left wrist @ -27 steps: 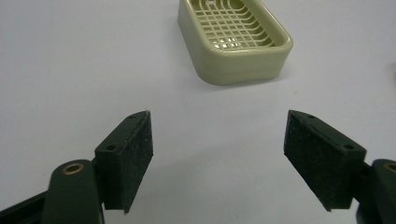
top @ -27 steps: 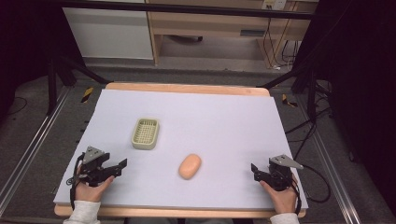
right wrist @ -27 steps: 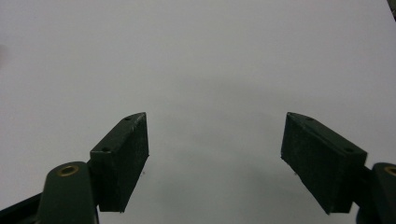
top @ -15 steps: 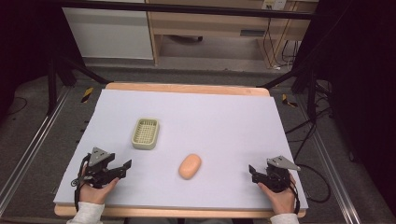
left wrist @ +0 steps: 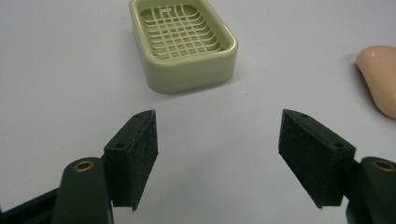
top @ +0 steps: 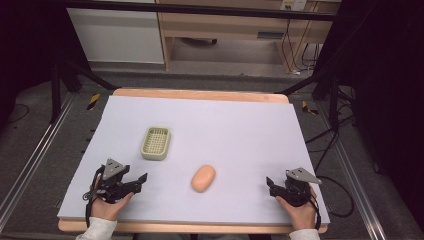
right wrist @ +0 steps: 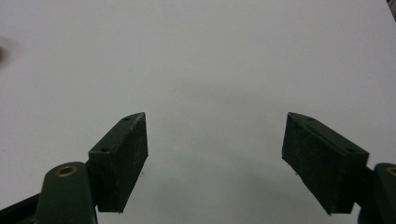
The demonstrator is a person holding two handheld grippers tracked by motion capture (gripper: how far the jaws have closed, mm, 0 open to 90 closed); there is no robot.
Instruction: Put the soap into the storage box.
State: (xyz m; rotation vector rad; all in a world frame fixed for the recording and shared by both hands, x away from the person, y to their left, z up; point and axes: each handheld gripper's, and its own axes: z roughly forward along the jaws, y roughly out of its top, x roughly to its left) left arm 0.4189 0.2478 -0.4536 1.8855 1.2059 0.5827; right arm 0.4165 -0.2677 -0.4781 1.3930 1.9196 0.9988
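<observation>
A pale green rectangular plastic soap dish [top: 155, 143] with a slotted grid floor sits left of centre on the pale lilac table cover [top: 235, 125]; its tray holds nothing, the grid bare in the left gripper view [left wrist: 183, 39]. A peach-coloured oval bar of soap [top: 203, 178] lies flat on the cover, to the right of the dish and nearer the person, apart from it, roughly midway between the two hands; in the left gripper view its rounded end shows at the right edge [left wrist: 380, 77]. The left gripper [top: 136, 183] sits at the near left, held in the person's hand, jaws spread wide with nothing between them, aimed toward the dish and the soap. The right gripper [top: 270, 185] rests at the near right, well apart from the soap, jaws also spread and empty over bare cover [right wrist: 215, 154]. Both hands sit close to the near wooden edge [top: 200, 227] of the table. The far half and the right half of the cover lie open, with free room around dish and soap on all sides. Compared with the earlier frames, the left gripper has shifted slightly right and inward toward the soap; the right gripper sits much as before; dish and soap have not moved.
</observation>
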